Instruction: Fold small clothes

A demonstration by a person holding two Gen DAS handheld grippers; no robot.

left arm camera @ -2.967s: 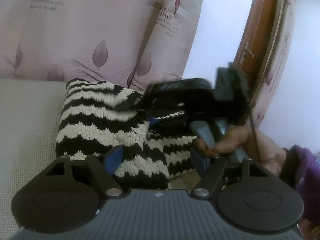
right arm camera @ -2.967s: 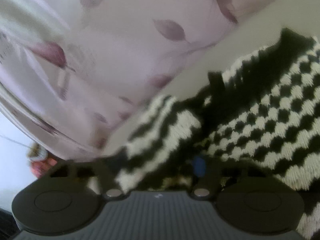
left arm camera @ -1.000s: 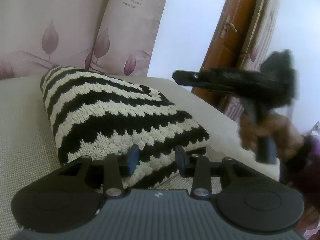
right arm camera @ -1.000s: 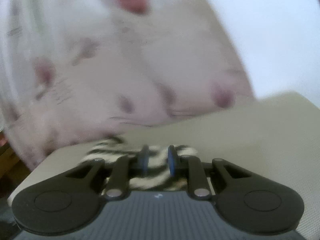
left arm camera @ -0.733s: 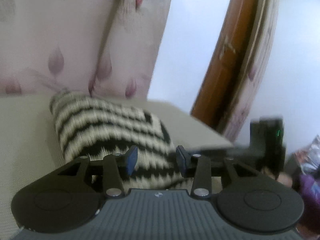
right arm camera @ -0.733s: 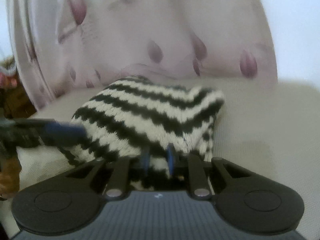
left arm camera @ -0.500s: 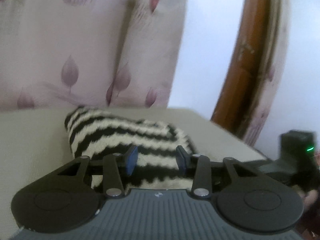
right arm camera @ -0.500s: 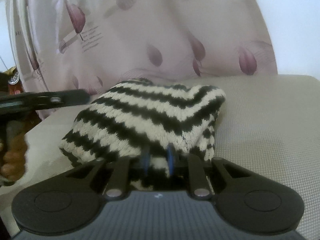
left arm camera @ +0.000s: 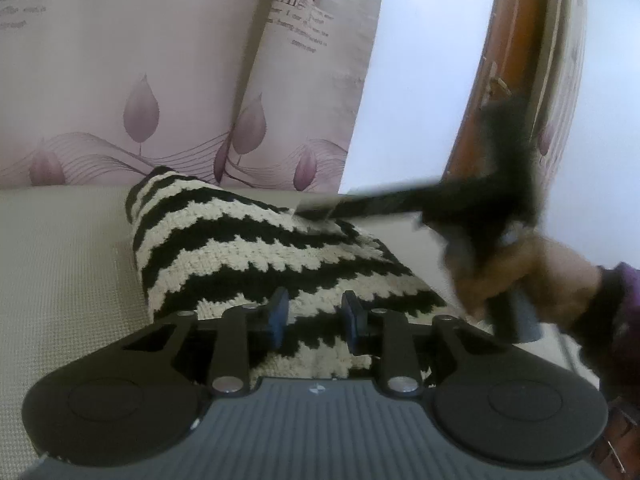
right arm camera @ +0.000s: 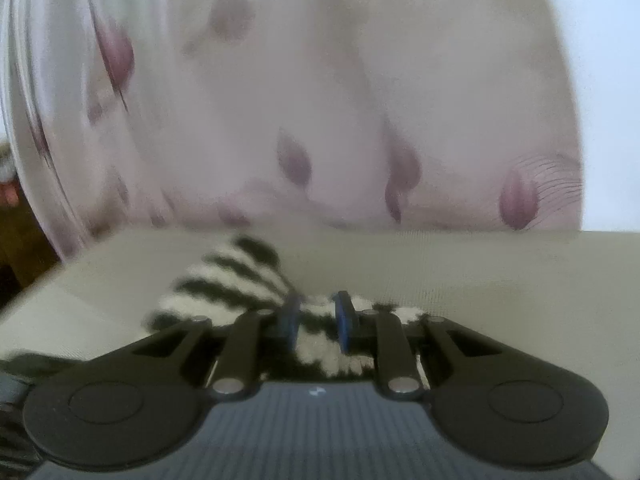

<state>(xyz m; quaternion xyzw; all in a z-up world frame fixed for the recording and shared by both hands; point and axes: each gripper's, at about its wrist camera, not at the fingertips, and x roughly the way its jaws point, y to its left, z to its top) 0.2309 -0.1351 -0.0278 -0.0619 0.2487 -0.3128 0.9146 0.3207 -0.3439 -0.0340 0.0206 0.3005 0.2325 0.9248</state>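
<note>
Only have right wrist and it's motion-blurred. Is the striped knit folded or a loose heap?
Observer: Folded. The left wrist view shows the black-and-cream striped knit sweater as one compact stack on the beige woven surface.
Operator: Where's the right hand-held gripper relative to it?
Observer: The right hand-held gripper reaches in over the sweater's far right corner. It is blurred, so I can't tell whether it touches.
Operator: And the left one?
Observer: The left hand-held gripper sits at the sweater's near edge. Its jaws have just been closing but stand apart. Knit shows between them, and it doesn't look pinched.
</note>
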